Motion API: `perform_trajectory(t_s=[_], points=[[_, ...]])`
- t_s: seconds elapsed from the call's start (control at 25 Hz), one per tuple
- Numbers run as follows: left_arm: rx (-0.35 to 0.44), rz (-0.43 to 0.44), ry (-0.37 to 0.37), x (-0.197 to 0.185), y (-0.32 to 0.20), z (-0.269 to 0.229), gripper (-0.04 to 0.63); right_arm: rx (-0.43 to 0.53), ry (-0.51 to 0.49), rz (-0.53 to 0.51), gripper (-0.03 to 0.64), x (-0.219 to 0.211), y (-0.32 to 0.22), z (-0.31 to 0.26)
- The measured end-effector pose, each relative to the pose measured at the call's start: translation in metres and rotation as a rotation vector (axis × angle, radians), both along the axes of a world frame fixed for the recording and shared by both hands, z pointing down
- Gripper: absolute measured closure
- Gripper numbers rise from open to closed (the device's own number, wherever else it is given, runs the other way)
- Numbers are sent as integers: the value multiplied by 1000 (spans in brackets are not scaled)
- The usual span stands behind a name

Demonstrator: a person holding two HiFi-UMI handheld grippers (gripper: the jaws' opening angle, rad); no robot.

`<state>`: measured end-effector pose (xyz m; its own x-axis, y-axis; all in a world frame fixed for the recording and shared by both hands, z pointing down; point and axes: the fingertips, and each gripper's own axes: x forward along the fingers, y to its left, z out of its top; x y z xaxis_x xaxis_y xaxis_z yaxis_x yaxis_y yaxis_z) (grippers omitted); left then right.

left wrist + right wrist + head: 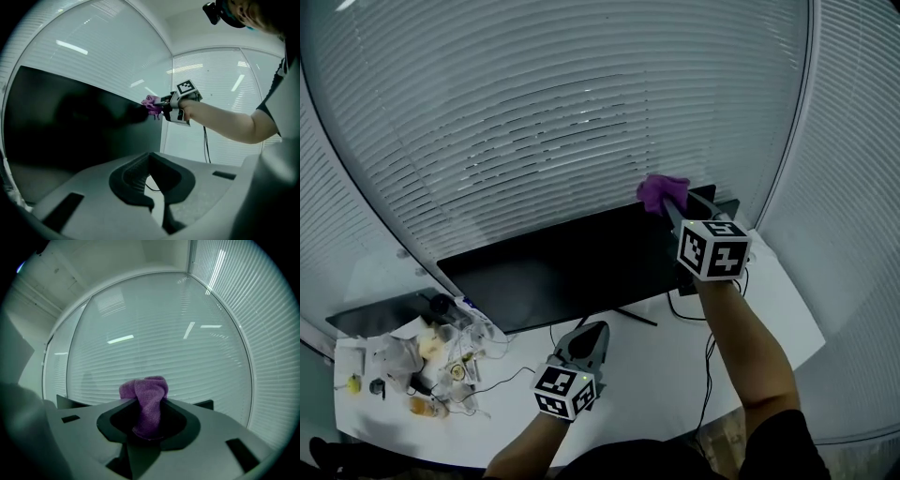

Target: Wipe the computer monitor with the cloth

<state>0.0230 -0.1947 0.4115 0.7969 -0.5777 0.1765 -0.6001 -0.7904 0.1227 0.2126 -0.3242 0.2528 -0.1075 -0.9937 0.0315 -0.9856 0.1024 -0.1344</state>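
Note:
A wide black monitor [572, 267] stands on the white desk [656, 375] in front of window blinds. My right gripper [672, 211] is shut on a purple cloth [661, 192] and holds it at the monitor's top right corner. The right gripper view shows the cloth [145, 404] bunched between the jaws of the right gripper [147, 427], with blinds behind. My left gripper [592, 330] hangs low over the desk in front of the monitor, shut and holding nothing. In its own view, the left gripper [152, 187] faces the dark screen [70, 122] and the cloth [150, 102] far off.
Small clutter [422, 361] with thin wires covers the desk's left end, beside a second dark panel [380, 314]. The monitor's stand foot [633, 314] and a black cable [708, 356] lie on the desk near my right arm. Blinds [562, 112] close off the back.

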Motion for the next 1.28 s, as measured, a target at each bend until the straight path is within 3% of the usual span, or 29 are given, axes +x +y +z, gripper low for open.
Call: perform_trajectory(t_s=[0.52,1.28], points=[[-15,4,7,80,19,3,591,-50,-23,44,474,108,12,17],[-15,-77,-31,105,46,11,591,-79,-108,5,474,155,34,55]])
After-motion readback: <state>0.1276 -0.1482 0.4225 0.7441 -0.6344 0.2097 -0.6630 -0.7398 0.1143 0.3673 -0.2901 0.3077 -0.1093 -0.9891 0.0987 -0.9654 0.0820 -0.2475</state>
